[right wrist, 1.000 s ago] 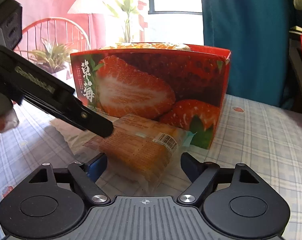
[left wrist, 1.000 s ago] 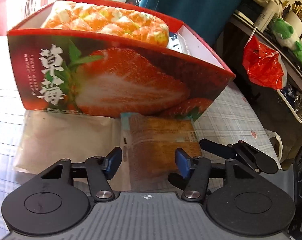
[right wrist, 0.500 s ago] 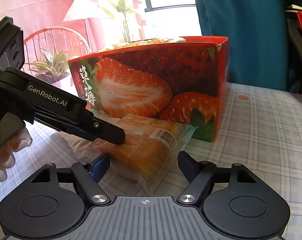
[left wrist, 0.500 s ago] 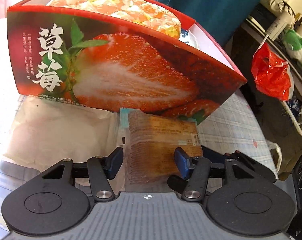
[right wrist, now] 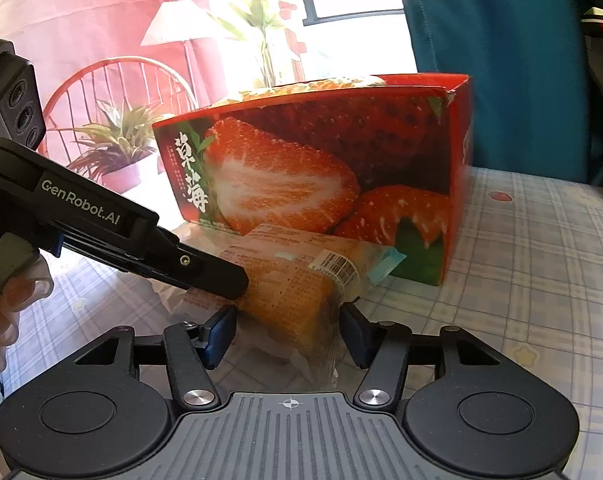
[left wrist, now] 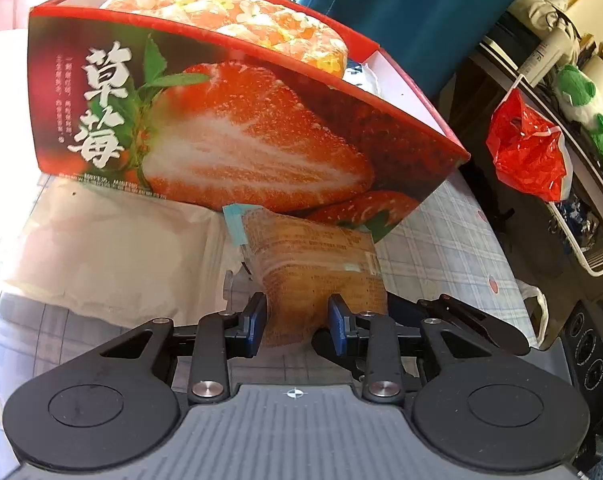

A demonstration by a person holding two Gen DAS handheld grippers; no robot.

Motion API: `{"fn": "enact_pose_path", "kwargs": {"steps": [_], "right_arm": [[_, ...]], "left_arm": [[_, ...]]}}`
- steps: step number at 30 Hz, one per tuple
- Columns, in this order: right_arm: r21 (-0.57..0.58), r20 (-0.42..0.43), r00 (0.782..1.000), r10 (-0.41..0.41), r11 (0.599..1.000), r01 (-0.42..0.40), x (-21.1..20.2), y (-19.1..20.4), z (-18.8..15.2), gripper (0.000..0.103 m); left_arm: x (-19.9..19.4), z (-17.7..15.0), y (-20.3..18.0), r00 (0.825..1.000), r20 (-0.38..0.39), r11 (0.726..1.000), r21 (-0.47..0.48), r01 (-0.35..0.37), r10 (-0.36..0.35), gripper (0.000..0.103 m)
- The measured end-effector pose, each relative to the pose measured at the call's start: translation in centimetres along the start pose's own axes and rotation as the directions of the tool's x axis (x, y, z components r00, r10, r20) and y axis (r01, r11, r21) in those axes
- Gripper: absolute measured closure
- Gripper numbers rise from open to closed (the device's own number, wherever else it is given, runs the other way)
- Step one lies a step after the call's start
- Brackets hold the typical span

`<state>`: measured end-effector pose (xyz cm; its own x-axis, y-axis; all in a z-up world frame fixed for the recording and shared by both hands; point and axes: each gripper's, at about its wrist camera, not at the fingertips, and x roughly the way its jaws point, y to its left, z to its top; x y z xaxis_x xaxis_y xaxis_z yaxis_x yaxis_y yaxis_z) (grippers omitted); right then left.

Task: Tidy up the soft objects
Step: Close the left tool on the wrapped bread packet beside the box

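A wrapped brown cake slice (left wrist: 321, 268) in clear plastic is lifted off the table in front of the red strawberry box (left wrist: 237, 140). My left gripper (left wrist: 297, 322) is shut on its near end, the blue pads pressing the wrapper. In the right wrist view the cake (right wrist: 297, 284) hangs between the open fingers of my right gripper (right wrist: 287, 338), which do not squeeze it; the left gripper (right wrist: 205, 276) comes in from the left and holds it. The box (right wrist: 321, 172) holds an orange-and-white patterned soft pack (left wrist: 237, 24).
A flat white pouch (left wrist: 109, 248) lies on the checked tablecloth (right wrist: 541, 264) left of the cake, against the box. A red plastic bag (left wrist: 525, 156) and a green plush toy (left wrist: 581, 104) sit on a shelf at the right. A teal cloth (right wrist: 493, 60) hangs behind the box.
My left gripper has closed on the cake slice and raised it off the table, tilting it. The right gripper has drawn closer around the cake's other end.
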<state>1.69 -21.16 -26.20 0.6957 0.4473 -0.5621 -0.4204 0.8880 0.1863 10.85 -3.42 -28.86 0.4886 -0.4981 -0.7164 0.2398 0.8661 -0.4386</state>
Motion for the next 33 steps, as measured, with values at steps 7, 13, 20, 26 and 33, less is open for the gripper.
{"fn": "enact_pose_path", "kwargs": {"steps": [7,13,20,26,33], "right_arm": [[-0.008,-0.001,1.0,0.001,1.0,-0.001,0.0,0.1,0.0,0.05],[-0.004,-0.005,1.0,0.006,1.0,-0.006,0.1,-0.2,0.0,0.051],[-0.029,0.0,1.0,-0.003,1.0,0.003,0.1,0.1,0.0,0.051],[-0.046,0.008,1.0,0.001,0.999,0.0,-0.1,0.3,-0.1,0.053],[-0.11,0.062,0.996,-0.061,0.992,0.068,-1.5,2.4,-0.7,0.054]], "left_arm": [[0.2,-0.3,1.3,0.999,0.005,0.997,-0.064,0.038,-0.038,0.068],[0.5,-0.4,1.7,0.999,0.008,0.994,-0.092,0.054,-0.054,0.067],[0.5,-0.7,2.2,0.998,0.013,0.99,-0.119,0.07,-0.069,0.067],[0.2,-0.8,2.0,0.998,0.016,0.99,-0.121,0.067,-0.066,0.068],[-1.0,-1.4,2.3,0.994,0.02,0.988,-0.113,0.108,-0.107,0.067]]}}
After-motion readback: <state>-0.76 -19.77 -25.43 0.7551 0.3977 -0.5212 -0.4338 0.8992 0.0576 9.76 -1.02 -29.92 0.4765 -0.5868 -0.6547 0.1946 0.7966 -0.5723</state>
